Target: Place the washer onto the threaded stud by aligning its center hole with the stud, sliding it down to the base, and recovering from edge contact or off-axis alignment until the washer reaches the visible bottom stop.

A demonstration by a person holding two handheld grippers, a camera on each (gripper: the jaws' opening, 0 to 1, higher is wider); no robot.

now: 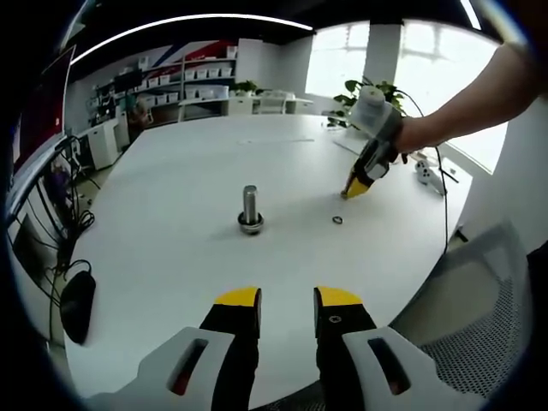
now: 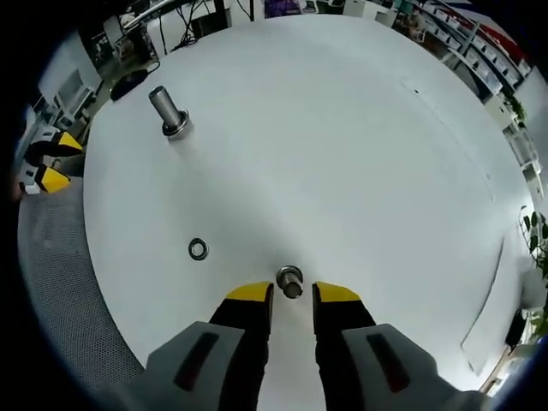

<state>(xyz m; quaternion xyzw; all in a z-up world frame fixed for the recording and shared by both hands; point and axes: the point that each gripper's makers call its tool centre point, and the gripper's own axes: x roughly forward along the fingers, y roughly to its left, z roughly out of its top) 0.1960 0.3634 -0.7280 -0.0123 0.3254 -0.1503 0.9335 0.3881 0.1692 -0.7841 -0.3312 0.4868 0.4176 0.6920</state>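
A steel threaded stud point(image 1: 250, 208) stands upright on its round base in the middle of the white round table point(image 1: 188, 171). A small dark washer point(image 1: 336, 220) lies flat to its right. My left gripper point(image 1: 287, 300) hovers open over the near table edge, well short of the stud. A person's hand holds my right gripper point(image 1: 358, 187) with its tips pointing down just beyond the washer. In the right gripper view, the right gripper point(image 2: 291, 295) is open. A small metal piece point(image 2: 289, 280) lies just ahead of its tips. The washer point(image 2: 198, 249) lies to the left, the stud point(image 2: 169, 111) farther off.
A black mouse-like object point(image 1: 77, 304) lies near the table's left edge. A grey mesh chair point(image 1: 479, 325) stands at the table's right edge. A white device with a cable point(image 1: 425, 171) lies at the far right. Shelves and a plant point(image 1: 377, 90) stand behind the table.
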